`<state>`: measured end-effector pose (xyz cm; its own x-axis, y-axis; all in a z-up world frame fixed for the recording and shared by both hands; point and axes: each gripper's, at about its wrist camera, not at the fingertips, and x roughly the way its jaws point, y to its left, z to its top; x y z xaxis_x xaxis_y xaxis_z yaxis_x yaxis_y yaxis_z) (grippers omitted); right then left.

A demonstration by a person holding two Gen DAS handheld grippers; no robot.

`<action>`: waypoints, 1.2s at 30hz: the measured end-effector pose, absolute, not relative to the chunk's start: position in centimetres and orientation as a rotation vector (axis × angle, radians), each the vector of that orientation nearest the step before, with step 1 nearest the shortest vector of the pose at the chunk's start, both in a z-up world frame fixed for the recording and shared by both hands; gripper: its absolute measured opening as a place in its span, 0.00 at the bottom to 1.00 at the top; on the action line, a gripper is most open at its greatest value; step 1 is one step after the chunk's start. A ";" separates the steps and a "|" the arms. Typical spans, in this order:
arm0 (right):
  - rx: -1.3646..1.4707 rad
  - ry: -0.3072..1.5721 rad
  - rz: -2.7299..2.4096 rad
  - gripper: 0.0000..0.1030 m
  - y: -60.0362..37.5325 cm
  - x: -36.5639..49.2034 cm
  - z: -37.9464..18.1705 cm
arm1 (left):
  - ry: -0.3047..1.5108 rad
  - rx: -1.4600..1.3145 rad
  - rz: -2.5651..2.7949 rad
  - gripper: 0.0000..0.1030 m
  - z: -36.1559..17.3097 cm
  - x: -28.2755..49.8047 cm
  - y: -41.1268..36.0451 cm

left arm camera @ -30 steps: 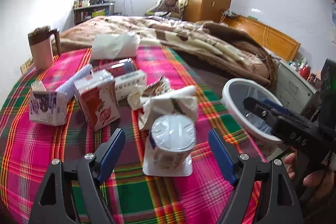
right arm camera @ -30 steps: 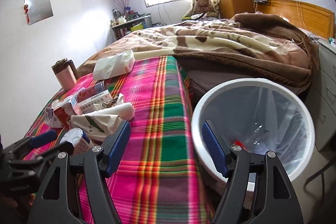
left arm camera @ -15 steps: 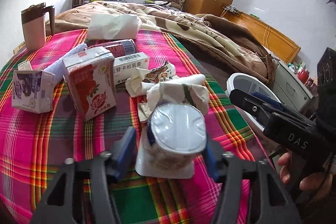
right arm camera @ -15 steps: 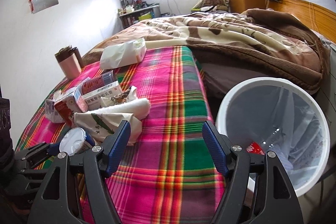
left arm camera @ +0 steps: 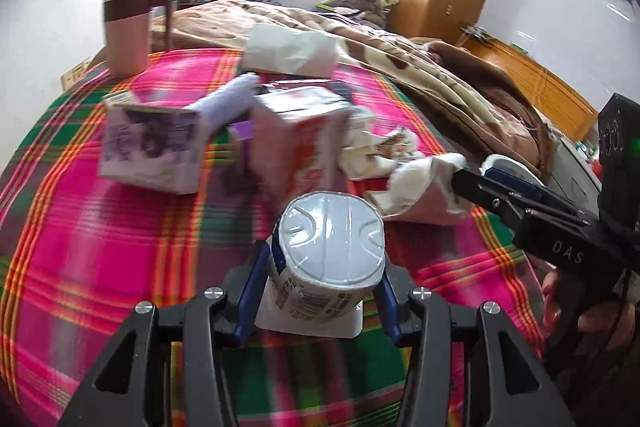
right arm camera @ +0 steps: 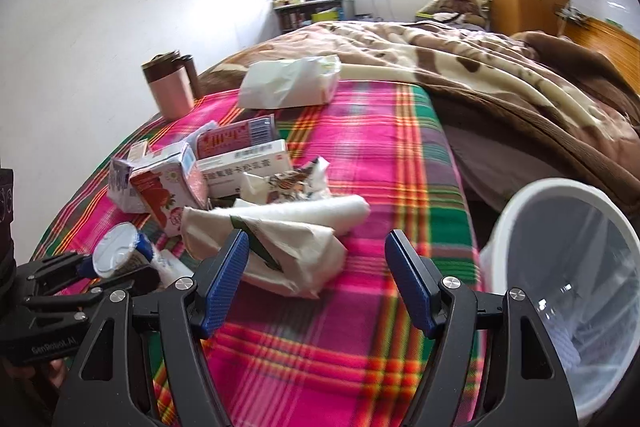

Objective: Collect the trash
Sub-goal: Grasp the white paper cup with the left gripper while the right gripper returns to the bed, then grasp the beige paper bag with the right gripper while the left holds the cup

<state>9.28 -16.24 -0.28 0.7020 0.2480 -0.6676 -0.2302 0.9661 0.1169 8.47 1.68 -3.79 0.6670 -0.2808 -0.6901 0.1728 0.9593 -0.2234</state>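
While the yogurt cup [left arm camera: 326,259] sits pinched in my left tongs [left arm camera: 320,291] on the plaid cloth [left arm camera: 120,227], foil top facing me and long axis tilted toward the camera, I judge the carry next: swing it over the white bin [right arm camera: 568,267]. My right tongs [right arm camera: 318,283] gape empty above crumpled paper [right arm camera: 288,247].

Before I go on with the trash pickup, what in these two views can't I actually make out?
- Yogurt cup label: left wrist view, hidden by fingers.
- Red carton and purple carton print: left wrist view, motion blur.
- Trash bin contents: right wrist view, cut off by the frame edge and veiled by the liner.
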 end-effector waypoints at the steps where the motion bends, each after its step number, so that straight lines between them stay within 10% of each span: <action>1: 0.020 0.756 0.282 0.70 -16.0 9.4 -0.4 | 0.800 -0.147 -0.246 0.50 -3.8 8.4 2.1; 24: -0.040 0.862 0.425 0.70 -12.6 8.1 -1.8 | 0.814 -0.200 -0.190 0.52 -4.3 8.7 5.8; 36: -0.031 0.845 0.353 0.30 -13.0 7.7 -1.6 | 0.840 -0.203 -0.191 0.60 -5.0 9.4 5.8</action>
<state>7.74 -13.02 -1.56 0.6091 0.2935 -0.7368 -0.3175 0.9416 0.1126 9.36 5.75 -4.96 0.6527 -0.2469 -0.7162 0.0870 0.9636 -0.2529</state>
